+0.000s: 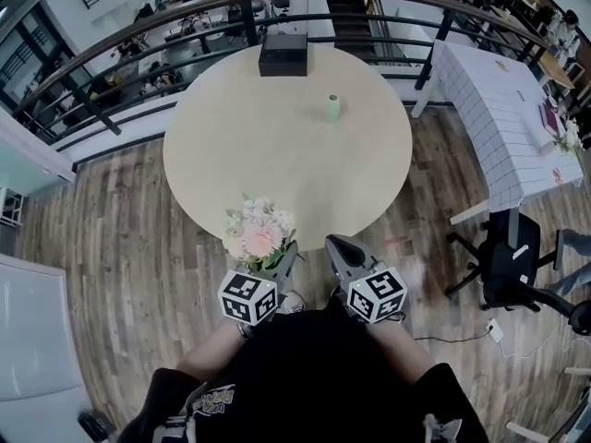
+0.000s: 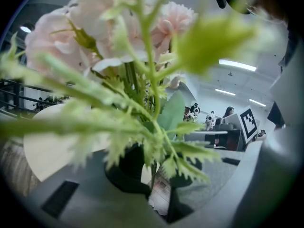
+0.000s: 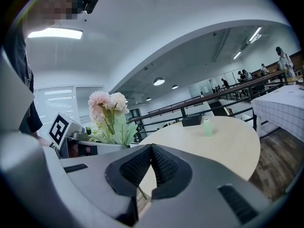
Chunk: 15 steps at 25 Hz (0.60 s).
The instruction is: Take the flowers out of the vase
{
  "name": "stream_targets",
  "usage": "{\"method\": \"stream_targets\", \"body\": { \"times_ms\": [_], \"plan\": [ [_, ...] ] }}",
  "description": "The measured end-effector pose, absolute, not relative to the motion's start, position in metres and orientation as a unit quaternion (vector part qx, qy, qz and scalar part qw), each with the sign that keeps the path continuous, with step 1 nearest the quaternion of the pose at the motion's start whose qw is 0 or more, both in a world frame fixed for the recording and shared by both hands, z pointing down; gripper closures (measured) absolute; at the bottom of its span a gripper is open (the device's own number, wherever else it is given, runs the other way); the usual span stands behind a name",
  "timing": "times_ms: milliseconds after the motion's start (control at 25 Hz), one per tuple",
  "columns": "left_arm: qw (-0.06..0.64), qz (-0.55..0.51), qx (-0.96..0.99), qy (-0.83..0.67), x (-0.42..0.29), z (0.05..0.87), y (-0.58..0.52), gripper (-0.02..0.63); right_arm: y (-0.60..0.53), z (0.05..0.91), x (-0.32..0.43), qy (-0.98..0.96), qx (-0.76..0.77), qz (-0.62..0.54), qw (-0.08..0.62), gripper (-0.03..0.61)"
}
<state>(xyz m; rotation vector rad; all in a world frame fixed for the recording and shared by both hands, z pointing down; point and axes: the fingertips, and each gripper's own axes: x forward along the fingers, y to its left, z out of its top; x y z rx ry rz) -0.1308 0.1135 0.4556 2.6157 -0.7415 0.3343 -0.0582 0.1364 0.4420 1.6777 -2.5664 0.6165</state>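
Pale pink, leafy bunched flowers.

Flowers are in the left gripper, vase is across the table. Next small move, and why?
Probably lower the left gripper to lay the bouquet on the round table, then open. Its jaws are closed on the stems, the blooms sit over the table's near edge, the green vase stands without flowers far across, and the right gripper is shut.
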Motion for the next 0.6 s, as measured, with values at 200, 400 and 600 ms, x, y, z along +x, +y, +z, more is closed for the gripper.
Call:
{"method": "stream_targets", "body": {
  "times_ms": [200, 400, 600],
  "plan": [
    [0.199, 0.118, 0.937, -0.263, -0.13, 0.4528, 0.1133, 0.538, 0.1374, 0.4399, -0.0581, -0.821, 0.537, 0.195, 0.008, 0.557],
    [0.197, 0.116, 0.939, -0.258, -0.1314, 0.4521, 0.1126, 0.538, 0.1365, 0.4391, -0.0603, -0.819, 0.541, 0.192, 0.01, 0.557],
    [0.197, 0.118, 0.94, -0.254, -0.1236, 0.4504, 0.11, 0.538, 0.1339, 0.4391, -0.0533, -0.818, 0.541, 0.195, 0.01, 0.557]
  ]
}}
